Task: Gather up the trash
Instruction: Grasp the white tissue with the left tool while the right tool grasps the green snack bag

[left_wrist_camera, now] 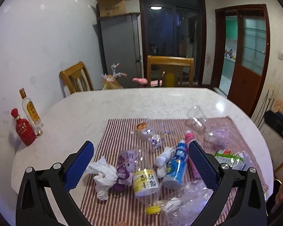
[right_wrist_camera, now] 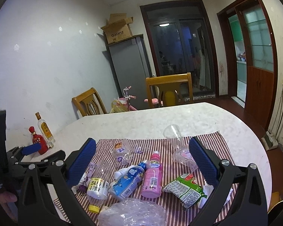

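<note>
Pre-grasp step, I'd judge: both hand-held grippers, left (left_wrist_camera: 141, 162) & right (right_wrist_camera: 141, 162), gape wide w/ nothing held over trash (bottles (right_wrist_camera: 131, 183), wrappers) on the striped cloth (right_wrist_camera: 156, 143); next, close on 1 item.

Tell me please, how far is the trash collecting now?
Nothing looks collected yet, and no bin or bag shows. Both the left gripper and right gripper are open and empty above the striped cloth. Still lying there: blue bottle, pink bottle, green wrapper, crumpled tissue.
</note>
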### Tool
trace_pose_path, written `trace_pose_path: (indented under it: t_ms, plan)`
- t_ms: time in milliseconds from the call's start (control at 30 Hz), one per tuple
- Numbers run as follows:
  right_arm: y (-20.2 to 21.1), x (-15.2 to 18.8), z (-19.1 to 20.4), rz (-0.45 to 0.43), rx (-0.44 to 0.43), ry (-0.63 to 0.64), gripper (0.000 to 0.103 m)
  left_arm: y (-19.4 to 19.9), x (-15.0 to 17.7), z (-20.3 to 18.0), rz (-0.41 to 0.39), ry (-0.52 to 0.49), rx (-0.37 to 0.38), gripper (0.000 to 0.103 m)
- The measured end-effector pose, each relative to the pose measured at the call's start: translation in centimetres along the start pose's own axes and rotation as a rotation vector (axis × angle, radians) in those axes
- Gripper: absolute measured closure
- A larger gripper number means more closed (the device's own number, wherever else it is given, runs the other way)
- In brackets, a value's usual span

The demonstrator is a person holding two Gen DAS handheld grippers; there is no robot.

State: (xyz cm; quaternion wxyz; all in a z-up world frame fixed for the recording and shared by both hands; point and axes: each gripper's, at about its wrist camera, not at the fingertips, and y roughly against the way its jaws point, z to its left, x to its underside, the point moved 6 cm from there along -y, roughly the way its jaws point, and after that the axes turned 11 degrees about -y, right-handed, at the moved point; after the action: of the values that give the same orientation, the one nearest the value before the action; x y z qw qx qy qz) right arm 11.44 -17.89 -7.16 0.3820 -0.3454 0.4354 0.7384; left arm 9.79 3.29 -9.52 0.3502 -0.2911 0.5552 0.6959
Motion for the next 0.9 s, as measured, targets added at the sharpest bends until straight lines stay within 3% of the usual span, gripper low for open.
trace_pose_path:
  t_ms: [300, 533, 633, 800, 900]
  plan:
    - [-2.8, 0.8, -3.4, 0.113, 0.064, -0.030, 0.004, -2.5, 1.1, 1.4, 0.072, 0.068, 0.031, 0.006]
    - [-3.2, 1.4, -10.8, 0.194, 0.249, -0.077, 0.004, -4.9, 2.7, 3.0, 0.148, 0.077, -0.011, 0.006]
    - [-3.1, 3.1, -13.0, 0.293, 0.288, -0.036, 0.004, -5.9, 3.3, 3.2, 0.164, 0.076, -0.010, 0.006]
    - [-3.6, 7.6, -13.9, 0.502, 0.260, 0.030, 0.004, -7.8, 4.8, 2.4, 0.232, 0.049, 0.008, 0.006]
    - [-4.4, 8.7, -12.4, 0.539, 0.176, 0.028, 0.004, -8.1, 4.7, 2.0, 0.240, 0.039, 0.012, 0.006]
